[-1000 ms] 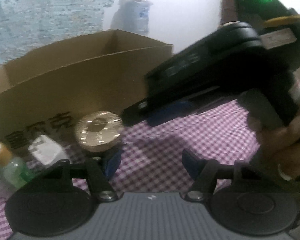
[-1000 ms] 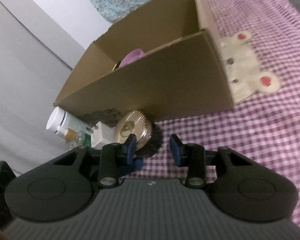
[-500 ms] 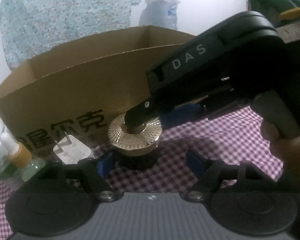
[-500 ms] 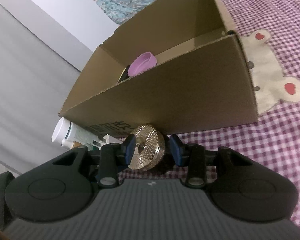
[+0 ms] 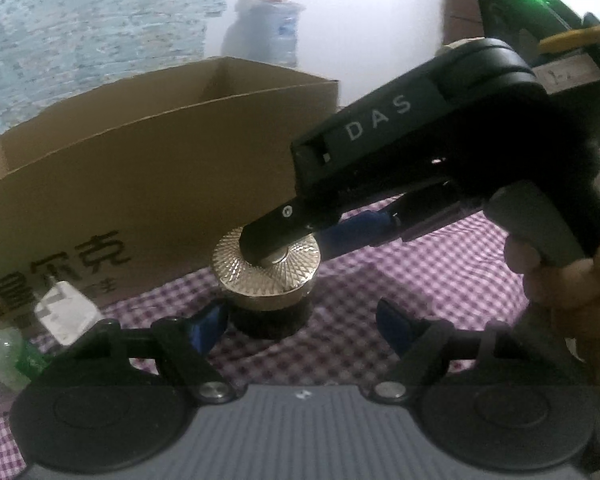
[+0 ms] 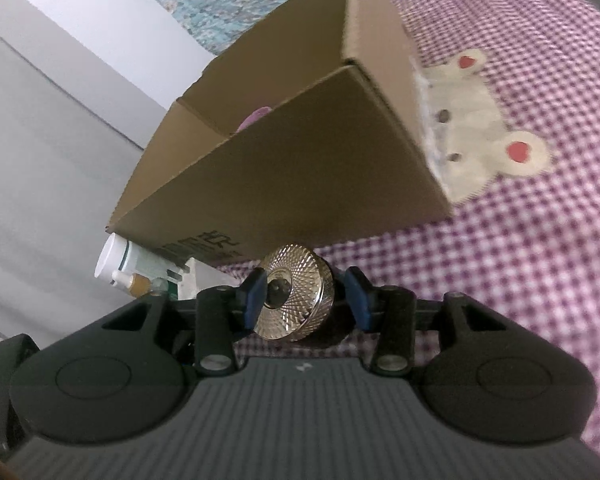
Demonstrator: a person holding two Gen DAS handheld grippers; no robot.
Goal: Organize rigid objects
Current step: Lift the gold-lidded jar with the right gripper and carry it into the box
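Observation:
A round jar with a gold knurled lid (image 5: 267,272) and a dark base stands on the checked cloth in front of the cardboard box (image 5: 140,184). In the right wrist view the jar (image 6: 296,296) sits between the blue pads of my right gripper (image 6: 306,294), which straddles it with small gaps on each side. The right gripper (image 5: 300,236) also shows in the left wrist view, reaching down onto the lid. My left gripper (image 5: 300,320) is open and empty just in front of the jar.
A white plug adapter (image 5: 66,312), a white tube (image 6: 116,256) and a small clear bottle (image 5: 4,356) lie left of the jar by the box (image 6: 300,152). A purple item (image 6: 256,116) lies inside the box. The cloth has a bear patch (image 6: 476,136) at right.
My right gripper has moved forward and down until its fingers straddle the jar. The left gripper has edged closer to the jar.

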